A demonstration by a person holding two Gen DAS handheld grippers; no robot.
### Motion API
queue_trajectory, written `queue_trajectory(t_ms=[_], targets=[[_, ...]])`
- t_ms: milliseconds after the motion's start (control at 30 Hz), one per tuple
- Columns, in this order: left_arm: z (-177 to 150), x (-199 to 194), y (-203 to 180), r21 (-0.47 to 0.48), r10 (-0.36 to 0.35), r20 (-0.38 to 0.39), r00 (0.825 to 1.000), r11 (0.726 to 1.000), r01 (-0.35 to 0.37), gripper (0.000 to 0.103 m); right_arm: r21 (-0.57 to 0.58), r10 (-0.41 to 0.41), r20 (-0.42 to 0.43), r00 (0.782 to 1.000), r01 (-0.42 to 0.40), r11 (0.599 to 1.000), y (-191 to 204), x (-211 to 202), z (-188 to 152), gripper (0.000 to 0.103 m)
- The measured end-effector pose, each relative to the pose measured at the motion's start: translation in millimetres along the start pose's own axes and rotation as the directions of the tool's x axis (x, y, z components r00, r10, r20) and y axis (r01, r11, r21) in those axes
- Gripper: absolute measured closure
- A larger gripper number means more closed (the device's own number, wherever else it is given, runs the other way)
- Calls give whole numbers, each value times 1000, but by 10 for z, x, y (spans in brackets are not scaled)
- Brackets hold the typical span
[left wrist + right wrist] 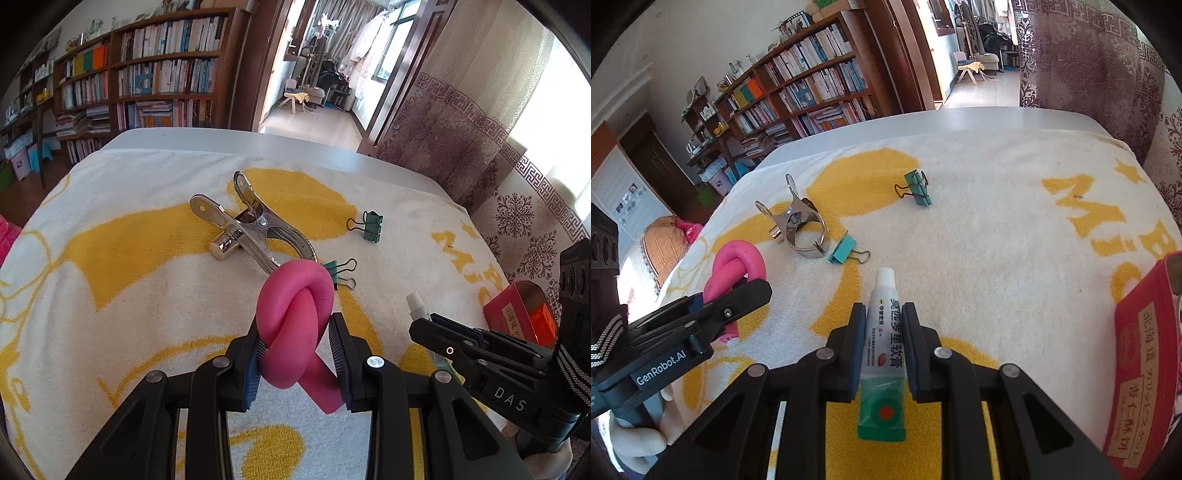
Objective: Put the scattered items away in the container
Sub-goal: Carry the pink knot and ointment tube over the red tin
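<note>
My left hand-held gripper (297,345) is clamped on 1 knotted pink foam tube (295,295), just above the yellow-and-white towel (129,295) on the worktop (221,138). My right hand-held gripper (884,321) is closed narrow on 1 small white ointment tube w/ green crimped end (884,339); Chinese print down its side, too small for me to read surely. Far of both: 1 big shiny metal spring clamp (247,229), 2 green binder clips (371,225), apart from each other. Near right: 1 red box container (1141,369) w/ Japanese/Chinese lettering, open top only seen in left view. Right view alone shows "GenRobot.AI" on left unit; left view alone shows "DAS" on right unit.
</note>
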State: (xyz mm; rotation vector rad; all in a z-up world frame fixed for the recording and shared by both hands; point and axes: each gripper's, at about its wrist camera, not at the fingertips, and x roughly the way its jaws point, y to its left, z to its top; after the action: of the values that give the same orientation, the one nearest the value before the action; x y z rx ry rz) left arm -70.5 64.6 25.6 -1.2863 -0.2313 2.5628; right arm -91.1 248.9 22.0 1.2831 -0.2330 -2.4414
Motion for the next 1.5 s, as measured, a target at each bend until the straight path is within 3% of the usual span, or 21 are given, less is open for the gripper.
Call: queue_trajectory(t_ms=[600,800,967,1133,1300,1500], targets=[[-8,-55,-100,21,-17,13,1000,1000,17,68,-8,-59,137,989,60,998,85,-425,97,82],[65,-239,-9,-8,-37,58,998,999,38,68,10,-76,173,982,76,997,61,-539,140,82],[158,-448,176,-59,-24,121,992,998,31,68,18,-87,224,971,85,996,47,-718,168,81],[171,-492,146,-53,-40,128,991,997,47,68,40,-94,271,958,87,995,15,-900,198,81],[231,-699,158,-59,-81,173,982,994,92,68,52,-124,337,933,113,992,18,-1135,207,81],[292,-982,288,-87,-45,243,969,994,68,68,64,-157,391,907,143,988,-15,-1434,88,81]])
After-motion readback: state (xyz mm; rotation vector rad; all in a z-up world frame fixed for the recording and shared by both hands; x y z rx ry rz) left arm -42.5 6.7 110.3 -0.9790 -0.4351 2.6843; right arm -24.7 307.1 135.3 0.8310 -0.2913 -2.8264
